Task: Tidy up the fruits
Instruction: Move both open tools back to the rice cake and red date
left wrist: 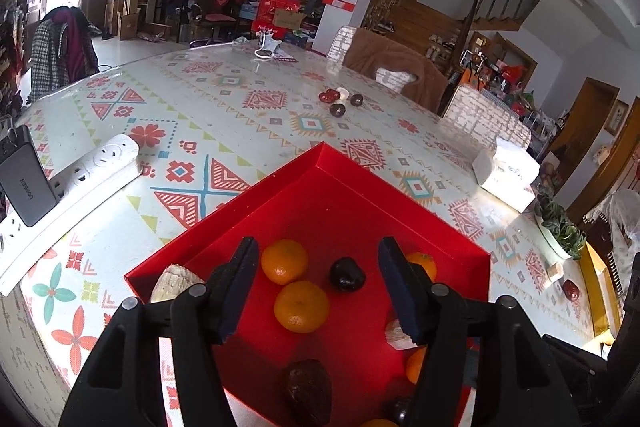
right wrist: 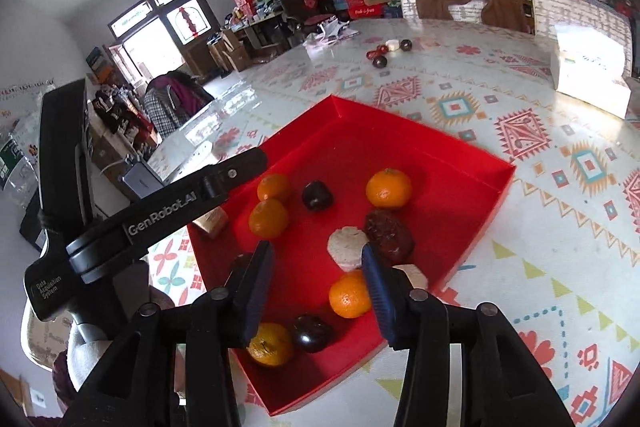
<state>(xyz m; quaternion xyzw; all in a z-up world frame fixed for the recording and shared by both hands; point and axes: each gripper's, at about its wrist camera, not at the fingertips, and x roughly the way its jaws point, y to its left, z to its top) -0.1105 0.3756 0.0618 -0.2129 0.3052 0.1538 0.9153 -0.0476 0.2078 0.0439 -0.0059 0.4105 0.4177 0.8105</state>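
Both the left gripper (left wrist: 318, 289) and right gripper (right wrist: 316, 293) hover spread and empty over the red tray (right wrist: 472, 223) of fruit, so I'd fetch the stray fruits (left wrist: 340, 101) across the table (left wrist: 240, 115) next, squeezing gently.

Counted in the right wrist view: one red tray (right wrist: 496, 195) was seen, in which five oranges (right wrist: 389, 188), three dark plums (right wrist: 317, 195), one wrinkled dark fruit (right wrist: 389, 236) and two pale pieces (right wrist: 346, 248) were held. Four small items (right wrist: 390, 51) were counted far across the table (right wrist: 560, 227).
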